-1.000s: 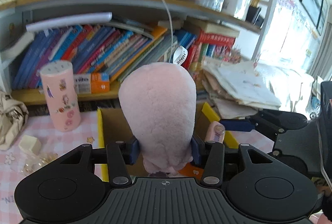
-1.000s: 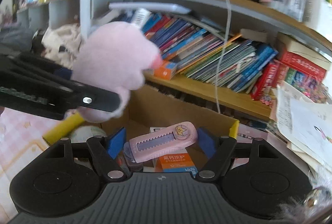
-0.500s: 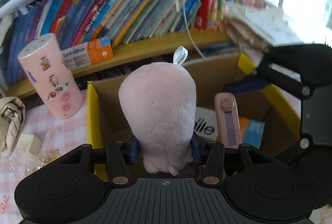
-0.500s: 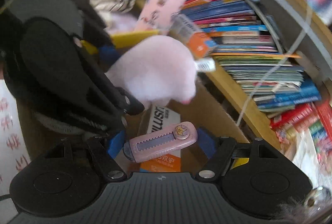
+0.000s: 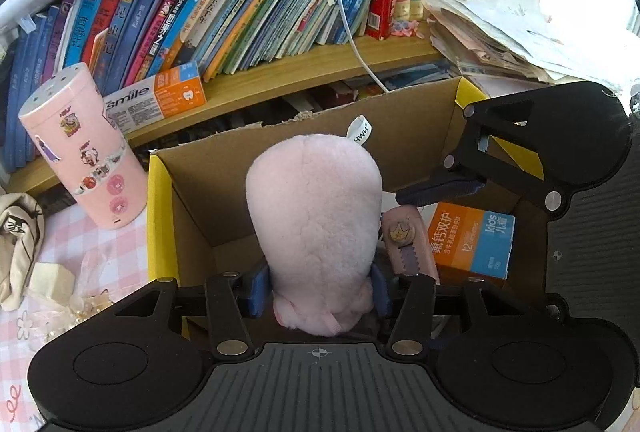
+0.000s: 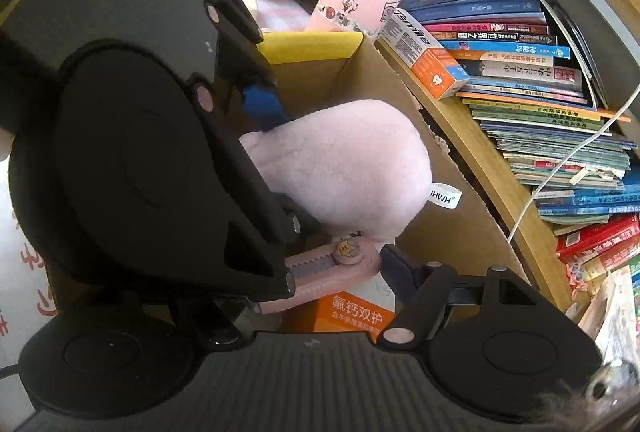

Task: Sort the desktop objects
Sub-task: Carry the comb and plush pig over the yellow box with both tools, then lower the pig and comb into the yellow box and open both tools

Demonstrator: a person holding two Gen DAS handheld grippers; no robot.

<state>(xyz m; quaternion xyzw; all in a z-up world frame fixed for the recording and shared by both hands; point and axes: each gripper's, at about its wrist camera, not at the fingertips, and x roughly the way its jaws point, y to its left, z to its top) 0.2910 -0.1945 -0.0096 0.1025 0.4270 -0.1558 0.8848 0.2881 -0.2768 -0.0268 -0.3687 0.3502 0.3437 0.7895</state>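
My left gripper (image 5: 318, 290) is shut on a pink plush toy (image 5: 314, 220) with a white tag, held over the open cardboard box (image 5: 160, 216). My right gripper (image 6: 320, 276) is shut on a pink utility knife (image 6: 332, 274), also over the box, right beside the plush (image 6: 348, 168). The knife also shows in the left wrist view (image 5: 406, 248), just right of the plush. An orange and blue toothpaste carton (image 5: 472, 238) lies inside the box. The left gripper's body hides my right gripper's left finger in the right wrist view.
A pink sticker-covered cylinder (image 5: 82, 148) stands left of the box on the pink checked cloth. A cream bag (image 5: 18, 244) and small trinkets lie at far left. A bookshelf (image 5: 280, 72) with a toothpaste box (image 5: 156, 98) and a paper stack (image 5: 500, 32) rises behind.
Both grippers have come lower and closer over the box, still holding the plush and the knife. The right gripper has swung in beside the left one.
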